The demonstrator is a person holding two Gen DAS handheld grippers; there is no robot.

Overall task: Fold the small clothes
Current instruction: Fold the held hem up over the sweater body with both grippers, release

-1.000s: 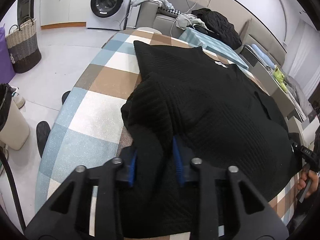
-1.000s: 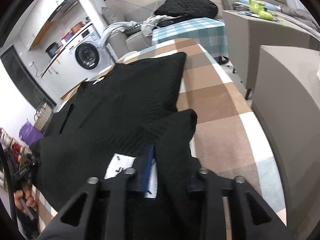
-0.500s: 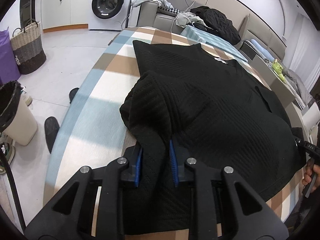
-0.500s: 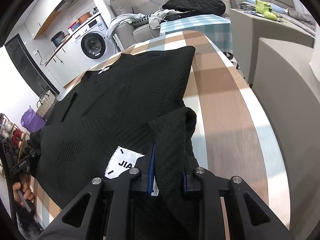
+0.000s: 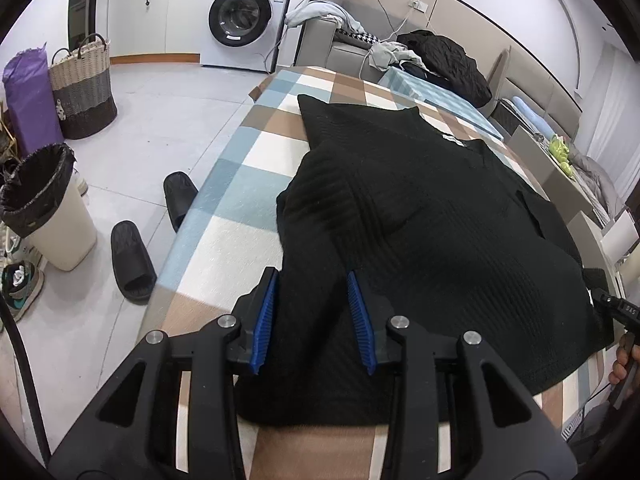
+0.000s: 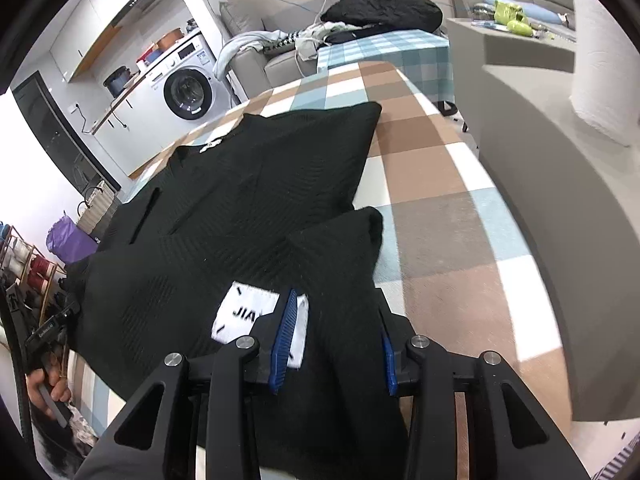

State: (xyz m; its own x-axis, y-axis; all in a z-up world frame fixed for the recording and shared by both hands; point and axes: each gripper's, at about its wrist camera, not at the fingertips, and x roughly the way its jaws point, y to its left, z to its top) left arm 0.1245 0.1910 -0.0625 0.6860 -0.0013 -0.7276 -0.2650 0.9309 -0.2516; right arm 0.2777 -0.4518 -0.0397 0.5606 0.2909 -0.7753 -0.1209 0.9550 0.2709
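Spread across the checked tablecloth (image 5: 240, 184), the black knit top (image 5: 440, 216) lies with its hem folded up, so my left gripper (image 5: 314, 320) and right gripper (image 6: 334, 340) have just been opening, their jaws parted around the fold to let it settle.

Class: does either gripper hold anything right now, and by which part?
Nothing. Both jaws have just been opening; the black sweater's folded-up hem lies loose between them.
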